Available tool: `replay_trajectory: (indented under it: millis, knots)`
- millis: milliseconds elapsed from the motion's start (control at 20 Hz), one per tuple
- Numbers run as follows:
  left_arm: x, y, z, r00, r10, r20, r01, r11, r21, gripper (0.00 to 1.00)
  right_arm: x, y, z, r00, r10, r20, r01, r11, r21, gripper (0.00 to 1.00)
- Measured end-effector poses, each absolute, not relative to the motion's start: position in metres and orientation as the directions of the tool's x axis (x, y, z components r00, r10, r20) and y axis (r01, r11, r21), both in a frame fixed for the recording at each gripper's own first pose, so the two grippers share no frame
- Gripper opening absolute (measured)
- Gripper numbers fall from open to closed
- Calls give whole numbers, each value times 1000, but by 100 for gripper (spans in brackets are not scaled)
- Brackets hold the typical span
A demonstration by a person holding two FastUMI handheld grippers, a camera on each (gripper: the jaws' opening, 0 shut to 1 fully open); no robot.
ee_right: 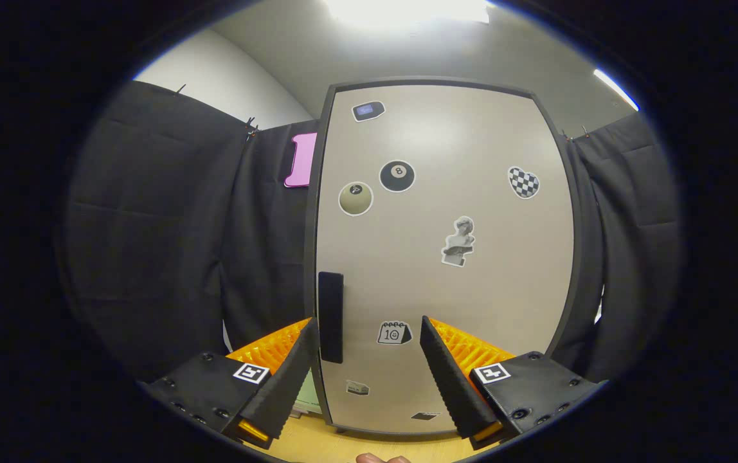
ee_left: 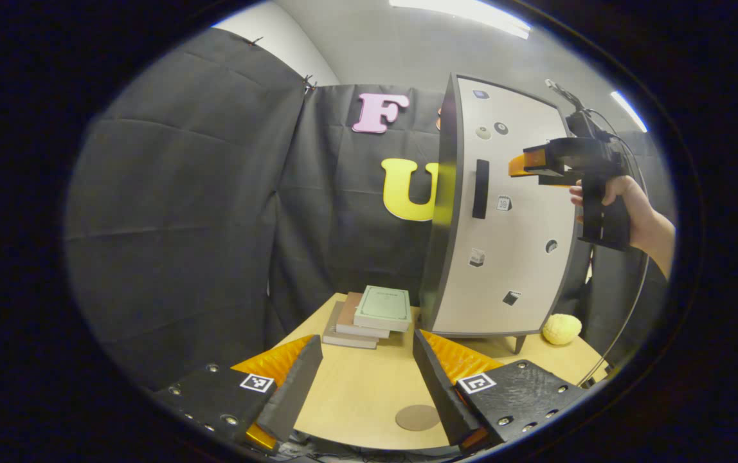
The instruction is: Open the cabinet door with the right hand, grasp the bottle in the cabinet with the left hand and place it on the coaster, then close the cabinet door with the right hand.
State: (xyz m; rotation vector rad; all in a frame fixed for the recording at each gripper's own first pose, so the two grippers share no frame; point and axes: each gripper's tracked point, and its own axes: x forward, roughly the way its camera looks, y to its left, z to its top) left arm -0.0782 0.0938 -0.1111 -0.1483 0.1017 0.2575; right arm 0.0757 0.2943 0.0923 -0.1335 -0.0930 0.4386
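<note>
Black cloth walls around a wooden desk (ee_left: 356,392). Cabinet (ee_left: 504,218) stands on the desk's far right, door (ee_right: 440,257) closed, dark handle (ee_right: 330,316) near its left edge. Right tool (ee_right: 366,366) spread, facing the door, apart from the handle. Left tool (ee_left: 366,379) spread, empty, low over the desk. Coaster (ee_left: 417,417) lies between its fingers at the near edge. Book stack (ee_left: 372,316) left of the cabinet, yellow ball (ee_left: 561,328) at its right foot.

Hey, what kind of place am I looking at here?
Probably a staged recording booth, not a real home: black cloth walls, a small sticker-covered white cabinet standing on a light wooden table, beside a stack of books.
</note>
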Motion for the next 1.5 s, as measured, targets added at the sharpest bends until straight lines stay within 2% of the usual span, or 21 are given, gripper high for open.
replay_trajectory:
  millis: [500, 550, 600, 700, 850, 950, 1000, 1050, 1100, 1150, 1200, 1250, 1300, 1350, 1400, 1450, 1500]
  knots:
    - [-89, 131, -129, 933, 331, -143, -348, 930, -121, 84, 123, 335, 84, 914, 406, 13, -403, 911, -87, 98]
    - [-89, 134, -128, 931, 336, -144, -355, 925, -134, 88, 126, 339, 80, 916, 402, 3, -400, 912, -96, 98]
    - [-90, 136, -127, 929, 341, -141, -360, 921, -148, 85, 129, 342, 76, 919, 395, -5, -394, 913, -104, 98]
    - [-90, 143, -125, 925, 355, -133, -374, 914, -160, 88, 136, 348, 71, 925, 380, -15, -379, 919, -110, 98]
    - [-92, 149, -122, 918, 377, -125, -392, 909, -143, 85, 147, 352, 67, 946, 325, -14, -324, 940, -106, 96]
    - [-98, 155, -122, 911, 391, -127, -407, 902, -144, 84, 152, 357, 66, 951, 308, -19, -309, 947, -92, 86]
    - [-97, 154, -121, 909, 397, -128, -414, 898, -152, 88, 153, 362, 65, 949, 313, -28, -314, 946, -83, 74]
    - [-98, 155, -123, 905, 404, -131, -421, 892, -163, 88, 154, 365, 63, 948, 315, -39, -317, 945, -77, 70]
    - [-102, 158, -126, 902, 409, -136, -428, 887, -175, 88, 154, 369, 61, 946, 319, -50, -322, 944, -72, 63]
    - [-107, 162, -129, 899, 414, -144, -435, 882, -182, 88, 154, 373, 58, 943, 326, -59, -330, 941, -68, 60]
    - [-114, 165, -132, 896, 417, -153, -440, 879, -181, 85, 157, 371, 57, 951, 303, -65, -308, 949, -74, 53]
    - [-118, 166, -132, 896, 418, -149, -440, 880, -176, 85, 156, 370, 56, 952, 299, -63, -304, 950, -78, 39]
    - [-121, 166, -129, 896, 422, -139, -442, 881, -170, 88, 156, 370, 56, 953, 296, -68, -302, 950, -84, 35]
    - [-122, 166, -126, 896, 424, -130, -442, 881, -168, 88, 156, 370, 56, 952, 296, -73, -302, 949, -89, 37]
    - [-122, 165, -125, 898, 421, -127, -437, 883, -168, 88, 156, 370, 56, 951, 301, -78, -307, 948, -88, 32]
    - [-121, 163, -125, 900, 416, -131, -433, 886, -167, 85, 156, 370, 56, 947, 308, -86, -315, 945, -84, 32]
    - [-119, 162, -127, 902, 410, -136, -429, 888, -166, 88, 155, 370, 55, 943, 318, -96, -325, 942, -78, 32]
